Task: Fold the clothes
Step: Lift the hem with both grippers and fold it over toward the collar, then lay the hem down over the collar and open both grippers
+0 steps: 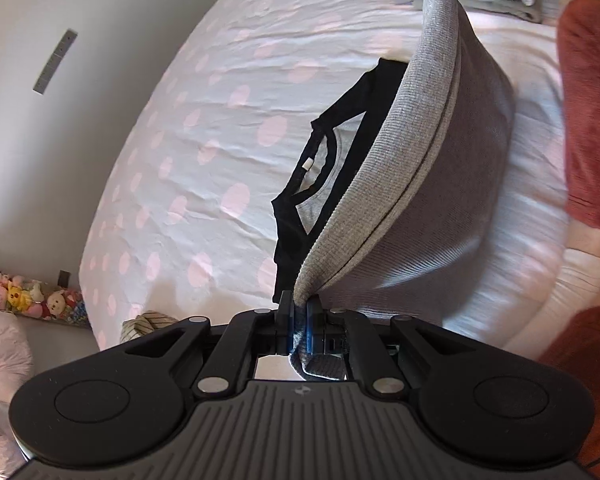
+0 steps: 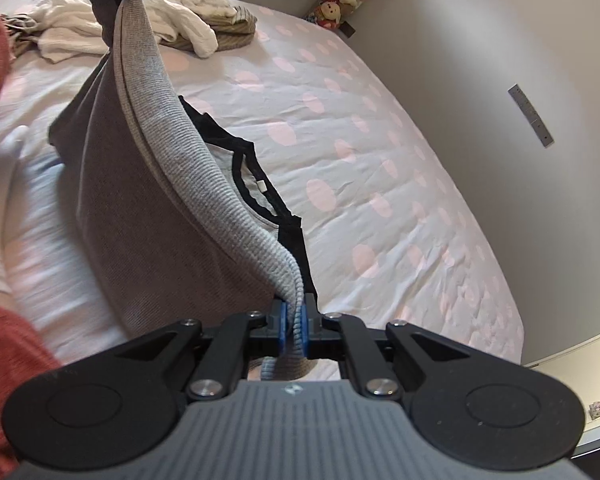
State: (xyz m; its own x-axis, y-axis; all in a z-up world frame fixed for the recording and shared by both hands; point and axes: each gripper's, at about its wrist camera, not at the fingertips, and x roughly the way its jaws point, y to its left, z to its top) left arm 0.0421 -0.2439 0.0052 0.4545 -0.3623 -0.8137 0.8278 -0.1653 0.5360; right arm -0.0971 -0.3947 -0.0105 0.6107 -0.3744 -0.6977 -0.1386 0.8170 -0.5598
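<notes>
Grey ribbed shirt [image 1: 440, 184] with black trim hangs lifted over the bed [image 1: 204, 128], each bottom corner pinched: left hand-held gripper [image 1: 298, 312] and right hand-held gripper [image 2: 294, 318] both clamped on it. White clothes [image 2: 172, 28] lie beyond.

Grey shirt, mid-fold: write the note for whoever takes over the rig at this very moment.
Left claw: shut on one corner of the grey shirt.
Right claw: shut on the other corner of the same hem.
Shirt: hem lifted, strung between the claws; black collar end lies flat on the spotted bed.
Done: both corners gripped, hem raised over the body.
Left: probably carry the hem to the collar, lay it down, release, finish folding.
Also: a loose pile of clothes waits on the bed.
</notes>
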